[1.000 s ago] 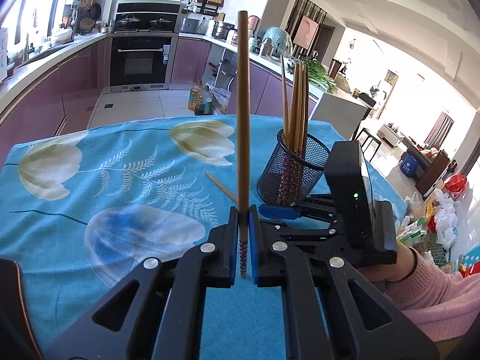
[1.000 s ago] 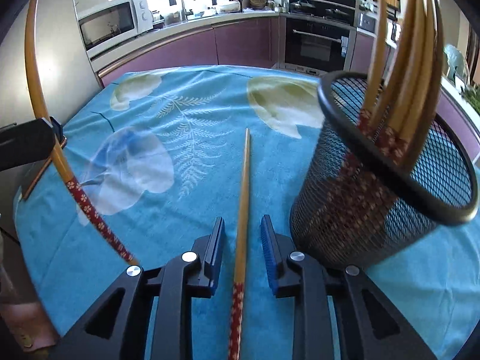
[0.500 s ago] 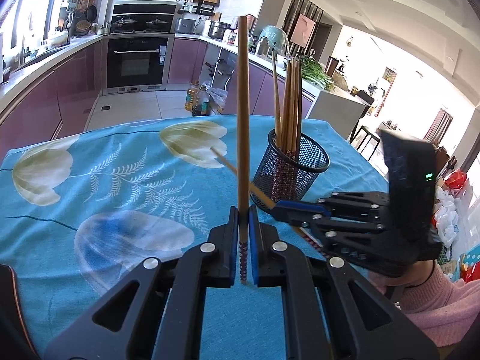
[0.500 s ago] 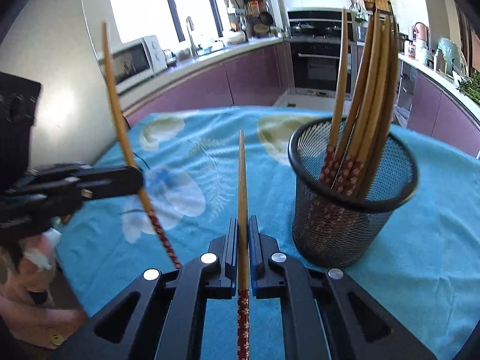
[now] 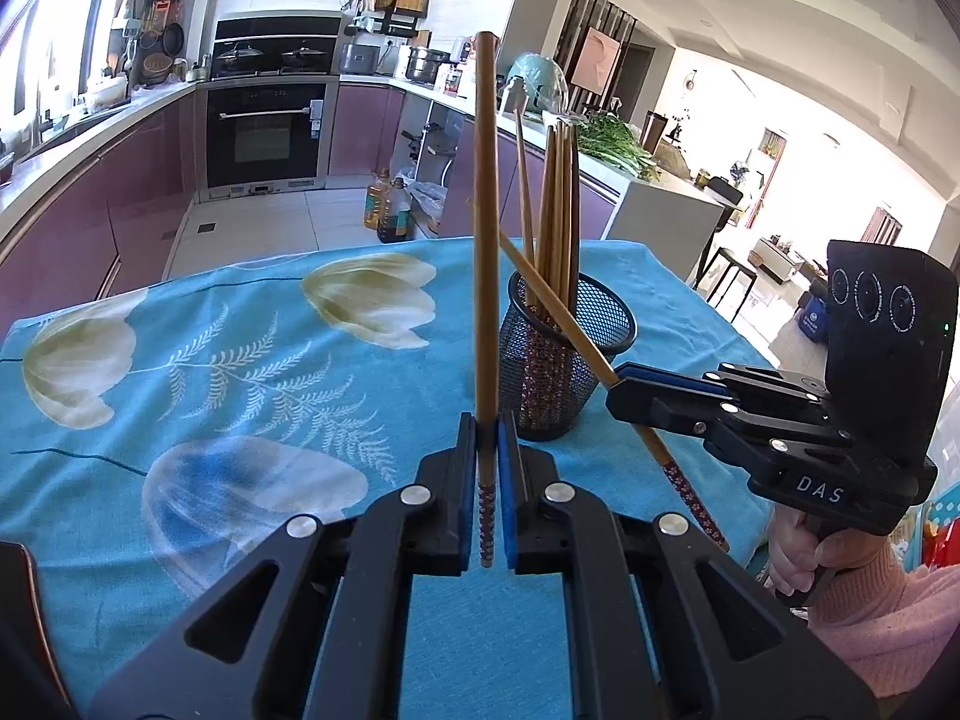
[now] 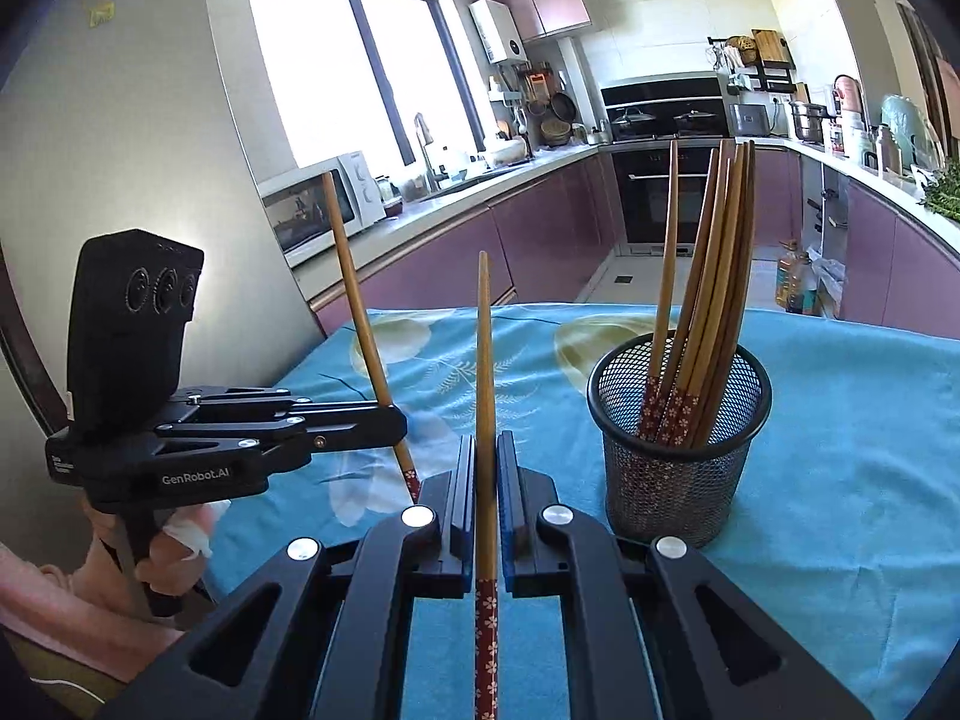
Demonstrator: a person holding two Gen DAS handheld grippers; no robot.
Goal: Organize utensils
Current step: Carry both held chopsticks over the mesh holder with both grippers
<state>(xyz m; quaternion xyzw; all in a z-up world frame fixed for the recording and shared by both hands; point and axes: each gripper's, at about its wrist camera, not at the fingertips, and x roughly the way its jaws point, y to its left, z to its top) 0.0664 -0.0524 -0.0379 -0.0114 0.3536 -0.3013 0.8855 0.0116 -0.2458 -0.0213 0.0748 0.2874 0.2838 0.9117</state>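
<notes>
Right gripper (image 6: 486, 468) lifted chopstick (image 6: 485, 372), apparently clear of tablecloth (image 6: 840, 450)

The chopsticks (image 6: 714, 276) standing in the holder are seen to be of smooth brown wood with a soft sheen, their lower ends lacquered dark red and printed with small pale flowers. The holder (image 6: 678, 468) is made of fine black wire mesh under a smooth, slightly glossy rim. The table is covered by a matt turquoise cloth (image 5: 240, 360), woven and faintly creased, printed with pale flowers and fern leaves. The left gripper (image 5: 487, 480) and the right gripper (image 6: 485, 480) are moulded in matt black plastic, fitted with bright metal pins and lined with blue rubbery pads.
</notes>
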